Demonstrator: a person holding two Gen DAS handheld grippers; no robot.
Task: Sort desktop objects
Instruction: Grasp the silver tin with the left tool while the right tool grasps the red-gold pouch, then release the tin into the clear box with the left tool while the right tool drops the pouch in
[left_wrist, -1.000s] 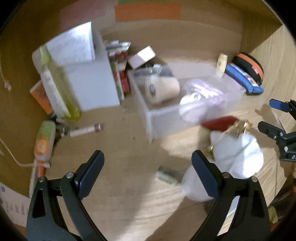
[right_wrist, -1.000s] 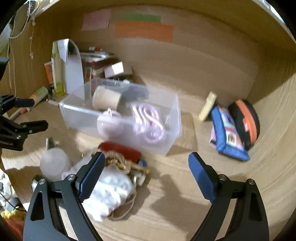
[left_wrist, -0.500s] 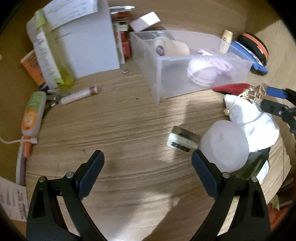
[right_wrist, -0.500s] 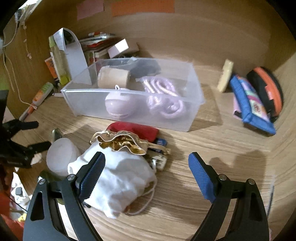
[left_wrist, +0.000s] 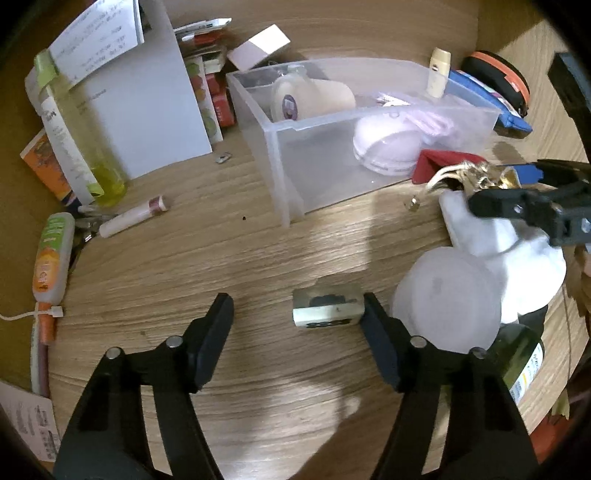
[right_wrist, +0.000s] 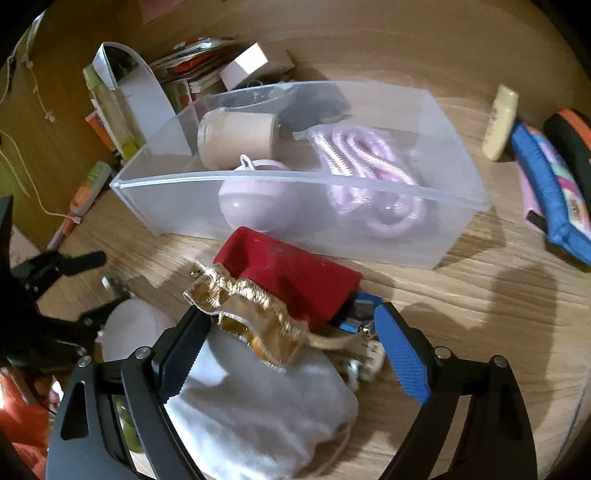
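A clear plastic bin (left_wrist: 284, 177) (right_wrist: 461, 225) on the wooden desk holds a beige roll (right_wrist: 236, 140), a pink round case (right_wrist: 255, 199) and a pink coiled cord (right_wrist: 365, 170). My left gripper (left_wrist: 297, 332) is open low over the desk, with a small cream block (left_wrist: 327, 312) just inside its right finger. My right gripper (right_wrist: 291, 354) is open around a white pouch (right_wrist: 258, 413) with a gold ruffled top (right_wrist: 251, 314). A red pouch (right_wrist: 291, 273) lies behind it. A frosted round lid (left_wrist: 447, 299) sits beside the pouch.
At the left are a white box (left_wrist: 147, 110), a yellow-green bottle (left_wrist: 81, 147), an orange-green tube (left_wrist: 50, 258) and a lip balm (left_wrist: 133, 219). At the right are a blue pencil case (right_wrist: 550, 199), an orange-black case (right_wrist: 572, 140) and a cream tube (right_wrist: 500, 122). A dark green bottle (left_wrist: 524, 362) lies under the lid.
Both grippers have come down and forward. The left one has closed in on the cream block. The right one now straddles the white pouch's gold top.
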